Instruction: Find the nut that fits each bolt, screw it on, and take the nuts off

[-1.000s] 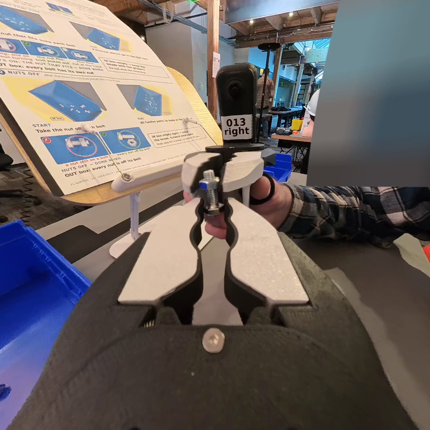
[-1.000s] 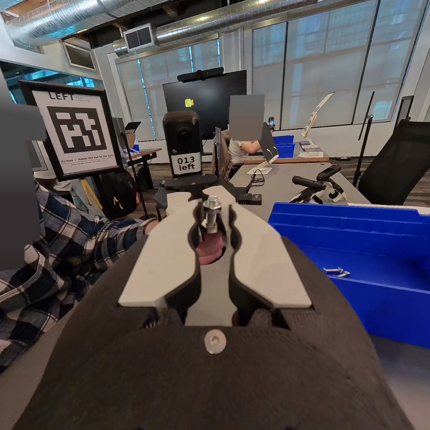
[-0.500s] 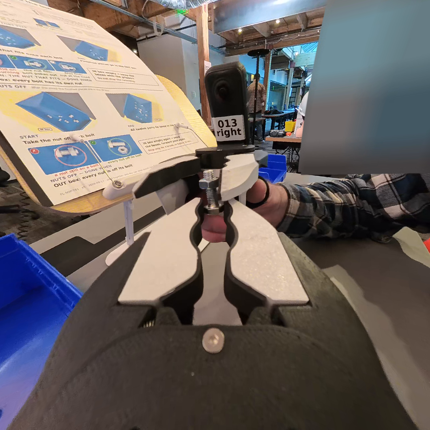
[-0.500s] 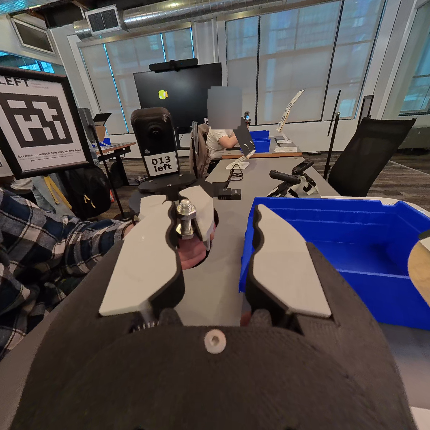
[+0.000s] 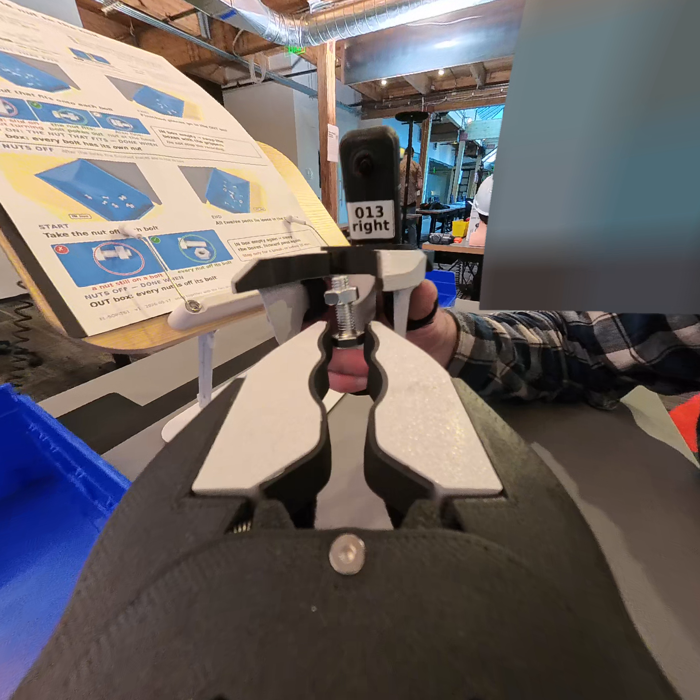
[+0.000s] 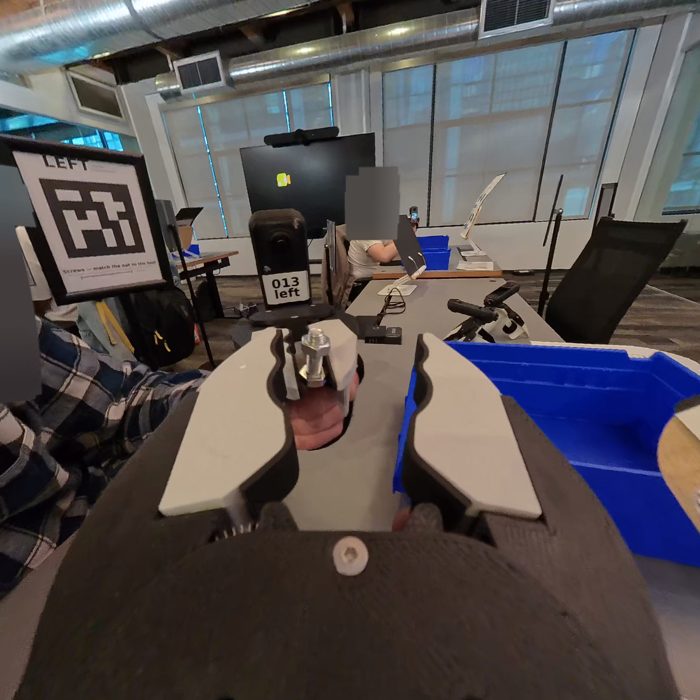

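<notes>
1. While the left gripper clamps the head of a silver bolt between its two fingertips, the shank stands upright above them with a silver nut sitting near the top of the thread.

2. From the right wrist view, the same bolt shows at about 11 o'clock of the right gripper's open gap, close to that gripper's left finger; the nut is near the tip of the shank.

3. Both fingers of the right gripper stand wide apart with nothing pinched; its right finger is well clear of the bolt, over the rim of a blue bin at 3 o'clock.

4. My reading is that the step in hand is turning the nut on the thread, caught between two twists, with the right gripper free for a fresh bite. Whether the nut is going on or coming off cannot be told from these pictures.

5. Next, the right gripper would need to centre its gap on the nut, close on two opposite flats, and rotate about the shank's axis while the left holds the head steady.

6. A second blue bin lies at 8 o'clock in the left wrist view, beneath an instruction board at 10 o'clock.
</notes>
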A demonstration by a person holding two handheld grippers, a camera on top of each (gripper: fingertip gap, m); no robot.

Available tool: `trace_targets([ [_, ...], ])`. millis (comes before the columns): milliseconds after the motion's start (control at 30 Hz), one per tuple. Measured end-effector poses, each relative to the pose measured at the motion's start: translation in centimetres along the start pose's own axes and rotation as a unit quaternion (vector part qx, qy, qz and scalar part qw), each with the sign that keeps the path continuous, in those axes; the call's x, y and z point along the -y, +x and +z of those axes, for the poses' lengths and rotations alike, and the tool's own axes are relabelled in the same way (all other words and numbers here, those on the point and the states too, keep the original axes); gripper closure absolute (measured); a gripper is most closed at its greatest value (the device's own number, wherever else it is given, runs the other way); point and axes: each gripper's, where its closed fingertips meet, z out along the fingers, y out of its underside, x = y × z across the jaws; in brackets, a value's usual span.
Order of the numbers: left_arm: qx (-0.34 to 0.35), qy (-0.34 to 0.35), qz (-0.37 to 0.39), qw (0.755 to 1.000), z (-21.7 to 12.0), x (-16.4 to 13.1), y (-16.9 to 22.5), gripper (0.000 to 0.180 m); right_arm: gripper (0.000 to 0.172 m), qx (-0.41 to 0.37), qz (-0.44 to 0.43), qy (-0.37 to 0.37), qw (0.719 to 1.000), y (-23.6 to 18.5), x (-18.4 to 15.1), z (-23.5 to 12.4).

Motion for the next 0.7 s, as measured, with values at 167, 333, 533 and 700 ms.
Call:
trace_targets([
  [167, -0.008, 0.007, 0.002, 1.0, 0.1, 0.3, 0.5, 0.165, 0.106, -0.006, -0.001, -0.006, 1.0, 0.2, -0.3, 0.1],
  [333, -0.009, 0.03, -0.011, 0.999, -0.6, 1.1, 0.2, 0.165, 0.109, -0.031, 0.011, 0.004, 0.999, 2.1, -0.2, -1.3],
  [533, -0.009, 0.017, -0.009, 1.0, -0.3, 0.4, 0.0, 0.165, 0.106, -0.002, -0.002, 0.009, 1.0, 0.1, 0.5, -0.1],
  [700, -0.015, 0.017, -0.006, 1.0, 0.0, 0.5, 0.6, 0.165, 0.104, -0.009, 0.001, -0.001, 1.0, 0.3, -0.2, 0.1],
])
